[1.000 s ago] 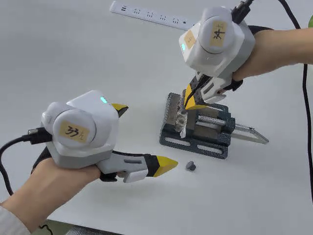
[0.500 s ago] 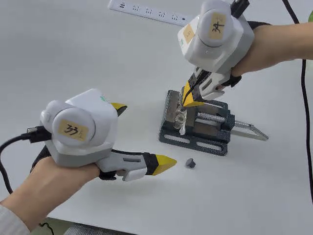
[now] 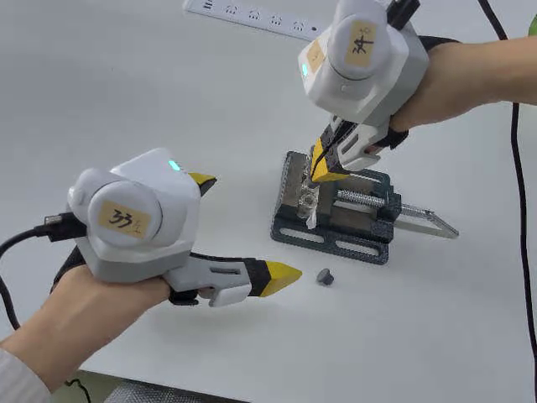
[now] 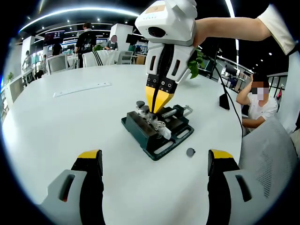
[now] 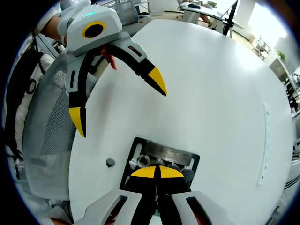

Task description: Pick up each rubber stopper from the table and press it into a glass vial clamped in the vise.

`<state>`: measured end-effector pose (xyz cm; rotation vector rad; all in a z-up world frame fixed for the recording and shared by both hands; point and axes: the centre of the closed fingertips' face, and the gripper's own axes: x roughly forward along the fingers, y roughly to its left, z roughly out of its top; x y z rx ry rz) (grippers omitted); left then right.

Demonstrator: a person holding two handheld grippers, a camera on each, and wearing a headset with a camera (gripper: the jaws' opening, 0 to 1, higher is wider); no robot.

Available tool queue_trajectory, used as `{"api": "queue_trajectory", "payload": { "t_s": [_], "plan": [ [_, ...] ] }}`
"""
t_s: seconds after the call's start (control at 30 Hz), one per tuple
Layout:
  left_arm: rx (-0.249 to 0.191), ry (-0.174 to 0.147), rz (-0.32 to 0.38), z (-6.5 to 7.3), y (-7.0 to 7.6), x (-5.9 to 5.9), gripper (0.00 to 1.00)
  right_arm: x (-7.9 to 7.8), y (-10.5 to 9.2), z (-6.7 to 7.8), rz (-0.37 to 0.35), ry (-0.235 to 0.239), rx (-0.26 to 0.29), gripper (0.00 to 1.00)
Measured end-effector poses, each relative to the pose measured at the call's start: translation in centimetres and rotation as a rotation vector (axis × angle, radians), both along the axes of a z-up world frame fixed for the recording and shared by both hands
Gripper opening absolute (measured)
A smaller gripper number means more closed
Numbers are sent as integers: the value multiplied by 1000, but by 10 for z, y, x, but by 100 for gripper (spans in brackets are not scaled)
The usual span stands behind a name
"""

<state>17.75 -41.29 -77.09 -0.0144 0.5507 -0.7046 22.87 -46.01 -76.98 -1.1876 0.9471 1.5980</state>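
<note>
White round table [image 3: 126, 101], open-plan office behind; vise [image 3: 369, 239] near centre, power strip [image 3: 243, 17] at far edge.
Right gripper [image 3: 323, 174]: angled down over the vise's left end, yellow tips pressed together w/ no gap seen, directly above the glass vial [image 3: 307, 201] clamped upright in the vise; cannot tell whether anything is pinched between the tips or whether they touch the vial. Left gripper [image 3: 246, 225]: held low over the table, left of the vise, jaws spread wide, nothing between them. One grey rubber stopper [image 3: 325, 276] lies loose on the table just in front of the vise, near the left gripper's lower tip but apart from it. Left gripper view shows the same stopper to the right of the vise.
</note>
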Motion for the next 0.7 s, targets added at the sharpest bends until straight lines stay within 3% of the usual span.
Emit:
{"api": "queue_trajectory", "payload": {
  "t_s": [0.63, 0.7],
  "plan": [
    [-10, 6, -2, -1, -5, -1, 92, -3, 4, -3, -8, -3, -38, 0],
    [-12, 4, -2, 0, -6, -1, 92, -3, 3, -2, -27, 15, -43, 0]
  ]
}}
